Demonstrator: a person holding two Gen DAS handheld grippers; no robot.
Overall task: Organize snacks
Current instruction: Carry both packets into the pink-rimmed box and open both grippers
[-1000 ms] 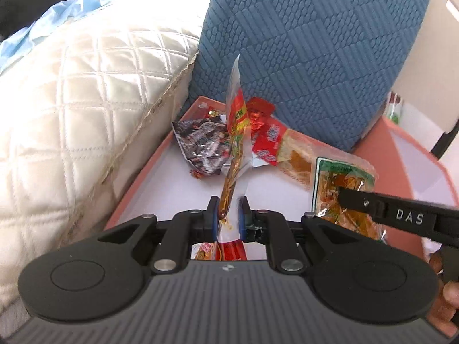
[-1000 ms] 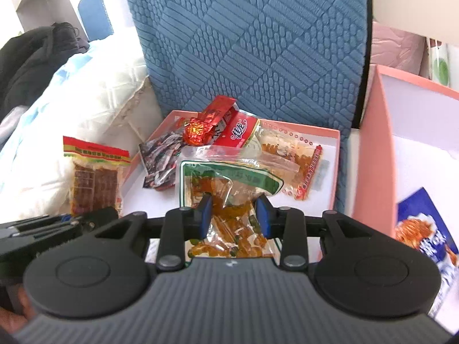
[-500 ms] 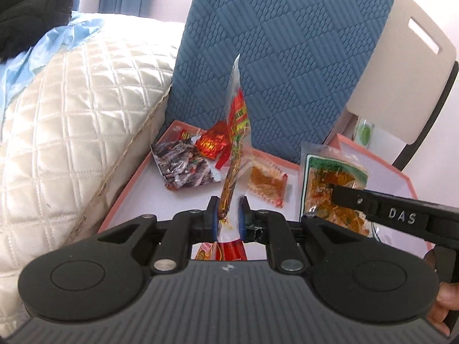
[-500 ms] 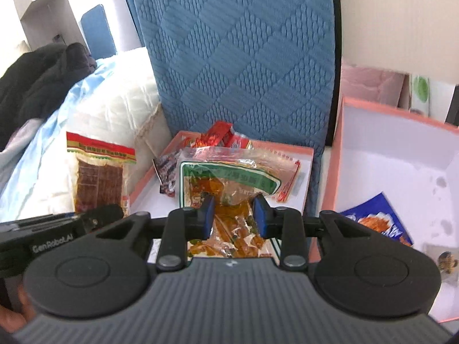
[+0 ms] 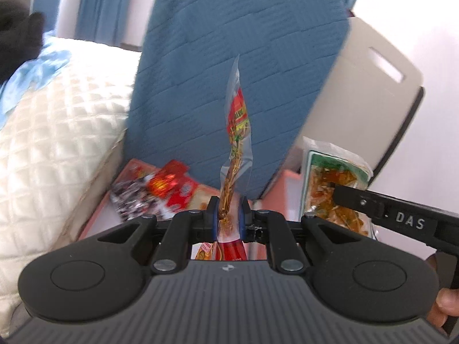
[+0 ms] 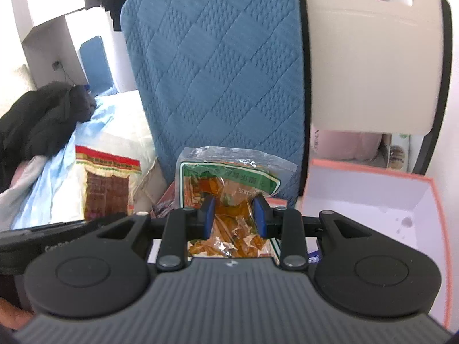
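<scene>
Two grippers are working here, each carrying one snack packet. The left gripper is pinching a red-topped clear packet edge-on between its blue pads; the packet is standing upright toward 12 o'clock in front of the blue quilted chair back. The right gripper is clamping a green-labelled packet of orange snacks, whose top is rising toward 12 o'clock above the fingers.

Two pink-rimmed boxes are showing. In the left wrist view, the left box is sitting at 9 o'clock of the fingers, holding a loose pile of roughly three packets, blurred. The right gripper with its green packet is appearing there at 3 o'clock. Only the right wrist view is showing the second box at 3 o'clock, with its white floor, and the red-topped packet face-on at 9 o'clock, revealing dark brown squares inside. A black garment is lying on the bedding at 10 o'clock.

Both grippers are pointing forward, level, side by side, raised above the boxes.
</scene>
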